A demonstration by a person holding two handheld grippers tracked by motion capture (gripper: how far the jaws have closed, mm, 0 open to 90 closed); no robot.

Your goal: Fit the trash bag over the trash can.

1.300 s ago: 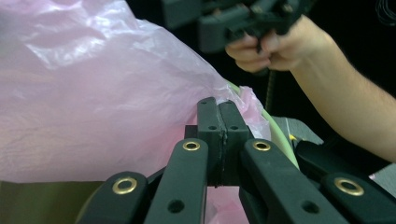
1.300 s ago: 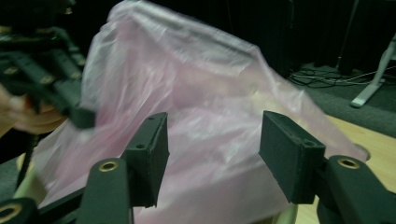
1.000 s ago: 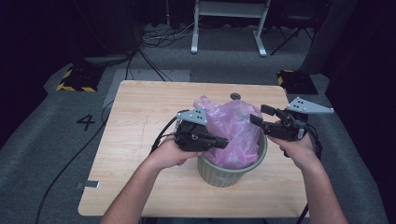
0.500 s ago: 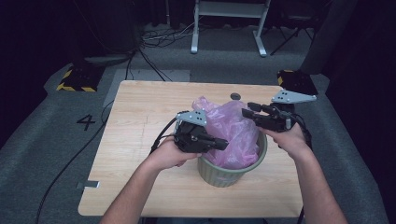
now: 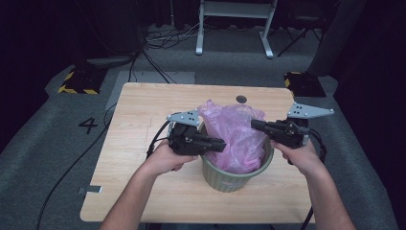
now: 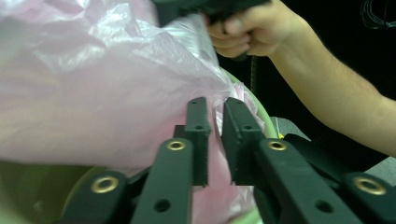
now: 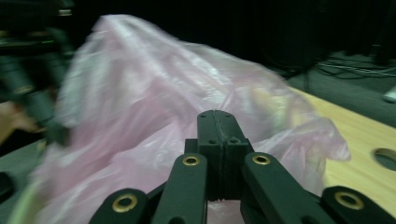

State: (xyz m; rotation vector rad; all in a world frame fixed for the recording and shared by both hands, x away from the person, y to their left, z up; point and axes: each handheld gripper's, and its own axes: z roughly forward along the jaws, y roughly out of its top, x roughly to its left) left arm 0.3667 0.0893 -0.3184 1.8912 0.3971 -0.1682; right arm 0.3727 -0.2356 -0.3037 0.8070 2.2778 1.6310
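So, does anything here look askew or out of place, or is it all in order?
The pink plastic bag is not seated: it billows in a crumpled heap above the green bin instead of lining it. The bin stands upright on the wooden table; nothing looks spilled or damaged.

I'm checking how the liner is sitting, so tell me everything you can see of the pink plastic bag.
The pink bag is thin, translucent, crinkled plastic, sitting inside the green ribbed bin on the wooden table. Its top billows loosely above the rim rather than being folded over it. The left gripper, jaws just opening, has film in the narrow gap between them. The right gripper has just closed, jaws together against the bag's edge; whether film is pinched is unclear.
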